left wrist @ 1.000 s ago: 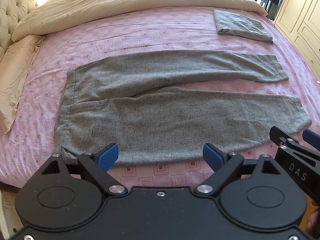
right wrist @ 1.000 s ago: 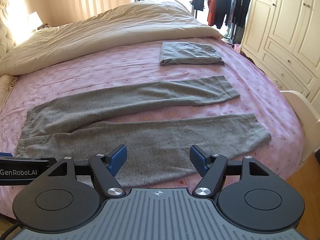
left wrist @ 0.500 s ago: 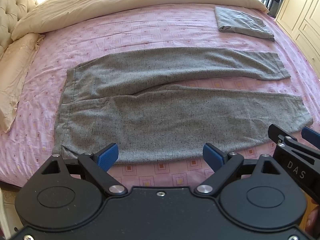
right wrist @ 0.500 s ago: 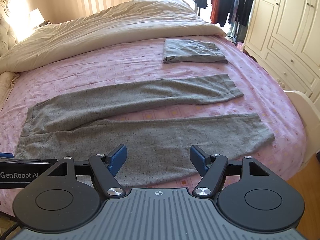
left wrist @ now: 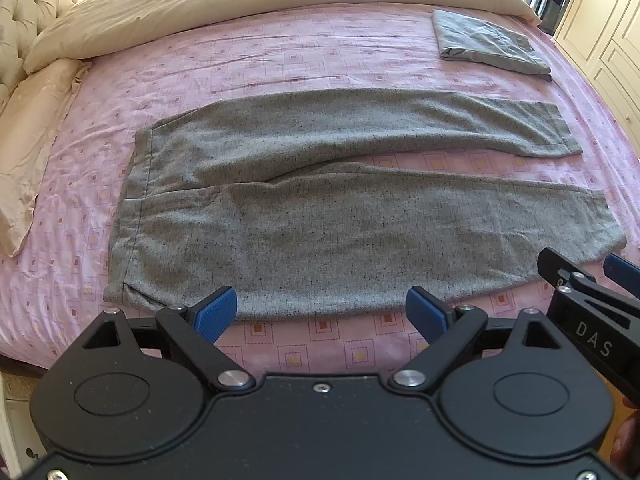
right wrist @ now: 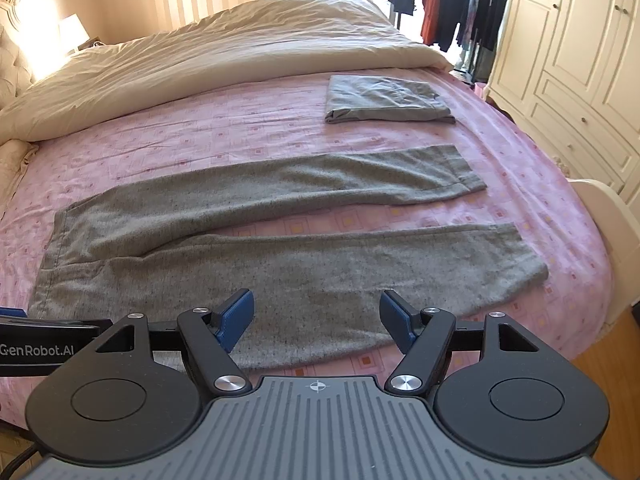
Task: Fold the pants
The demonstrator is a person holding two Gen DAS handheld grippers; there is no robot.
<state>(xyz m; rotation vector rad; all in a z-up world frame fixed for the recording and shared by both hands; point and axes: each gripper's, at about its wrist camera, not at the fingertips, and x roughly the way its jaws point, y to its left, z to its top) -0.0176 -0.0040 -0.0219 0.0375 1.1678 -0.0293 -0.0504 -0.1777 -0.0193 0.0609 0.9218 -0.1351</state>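
Across the pink bedsheet (left wrist: 320, 52) the grey pants (left wrist: 340, 232) lie flat, legs parted, near edge just ahead of both grippers. Left gripper (left wrist: 322, 312) and right gripper (right wrist: 316, 316) hover with jaws apart, holding nothing. Bare sheet separates pants from folded grey garment (right wrist: 384, 100).

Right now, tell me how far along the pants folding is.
Done: the grey pants lie spread flat on the pink sheet, legs apart; another folded grey garment sits near the duvet. In hand: nothing; the left hand-held gripper and right hand-held gripper hover open at the near edge. Left: every fold.
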